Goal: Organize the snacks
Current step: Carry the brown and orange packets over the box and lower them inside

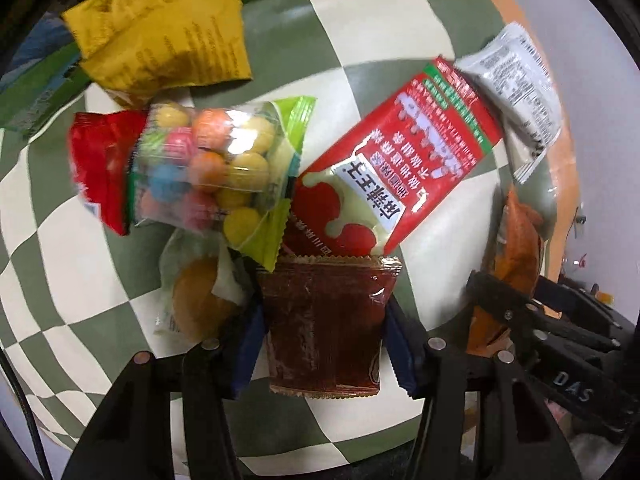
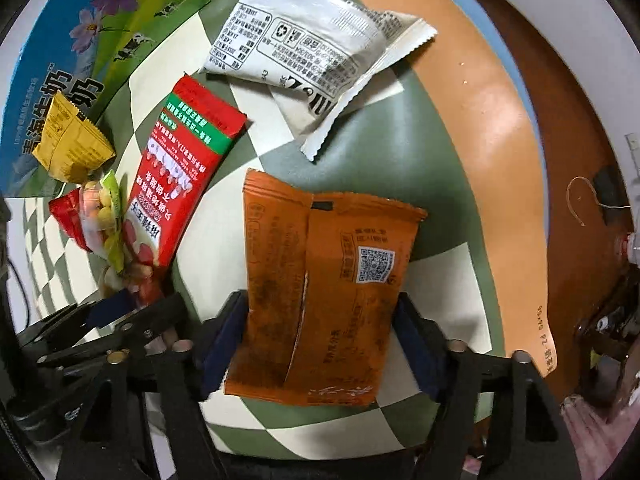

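On the green-and-cream checkered tablecloth [image 1: 72, 320] below your grippers, snack packets lie in a loose cluster. Your left gripper [image 1: 324, 320] is clamped on a dark reddish-brown translucent sachet [image 1: 324, 320], its blue pads pressing both side edges; the sachet's long axis runs along the fingers, its crimped top edge pointing away from the camera toward the cluster. Just beyond that edge lies a long red packet with white printed label [image 1: 404, 160], angled diagonally toward the upper right. To the sachet's left sit a clear bag of multicoloured candy balls [image 1: 212, 168], overlapping a small red wrapper [image 1: 100, 168], and a round yellow-brown pastry in clear wrap [image 1: 196, 300]. A crumpled yellow foil packet [image 1: 160, 28] lies farther off, and a white printed pouch [image 2: 312, 40] rests near the cloth's orange border [image 2: 480, 120]. Your right gripper [image 2: 320, 328] holds a flat orange packet with a QR code [image 2: 332, 280] by its side edges, long axis along the fingers. A blue-and-green printed carton [image 2: 80, 40] lies at the far left.
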A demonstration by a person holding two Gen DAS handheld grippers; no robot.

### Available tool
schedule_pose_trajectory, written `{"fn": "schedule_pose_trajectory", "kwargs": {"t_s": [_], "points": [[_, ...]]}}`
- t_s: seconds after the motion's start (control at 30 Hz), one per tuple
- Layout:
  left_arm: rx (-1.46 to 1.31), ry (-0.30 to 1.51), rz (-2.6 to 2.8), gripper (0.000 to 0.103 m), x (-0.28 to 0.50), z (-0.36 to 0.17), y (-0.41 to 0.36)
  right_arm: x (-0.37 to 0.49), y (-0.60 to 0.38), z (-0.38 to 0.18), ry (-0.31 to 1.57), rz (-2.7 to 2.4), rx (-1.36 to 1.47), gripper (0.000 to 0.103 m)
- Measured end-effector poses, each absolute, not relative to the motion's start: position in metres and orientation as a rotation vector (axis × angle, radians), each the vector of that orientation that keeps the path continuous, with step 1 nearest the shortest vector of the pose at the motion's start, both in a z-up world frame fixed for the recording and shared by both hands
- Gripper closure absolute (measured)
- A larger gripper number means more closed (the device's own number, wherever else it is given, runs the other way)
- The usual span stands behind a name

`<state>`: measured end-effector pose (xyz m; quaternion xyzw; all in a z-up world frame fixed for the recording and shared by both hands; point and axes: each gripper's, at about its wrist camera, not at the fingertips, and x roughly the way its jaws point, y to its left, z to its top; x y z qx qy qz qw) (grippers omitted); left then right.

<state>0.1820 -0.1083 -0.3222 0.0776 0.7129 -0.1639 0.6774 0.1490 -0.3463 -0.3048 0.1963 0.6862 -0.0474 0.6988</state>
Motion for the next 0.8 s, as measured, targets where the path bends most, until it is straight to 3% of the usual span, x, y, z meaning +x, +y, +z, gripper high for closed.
{"fn": "schedule_pose_trajectory", "kwargs": {"t_s": [0.07,0.2,0.43,0.8], "points": [[0.156,1.589,-0.377,0.050,0.177,-0.312,-0.106,0.144,-0.340,-0.300,1.502,-0.104,0.420,0.045],[0.148,1.547,-0.401,0.050,0.167,-0.289,-0.101,0.140,-0.330,-0.286,1.469,-0.092,0.410,0.049],[0.048,1.483,-0.433,0.050,0.173,-0.237,-0.079,0.138,-0.321,-0.251,1.400,-0.048,0.398,0.050],[-0.106,1.295,-0.420,0.050,0.270,-0.127,-0.041,0.205,-0.292,-0.124,1.165,0.128,0.378,0.050]]}}
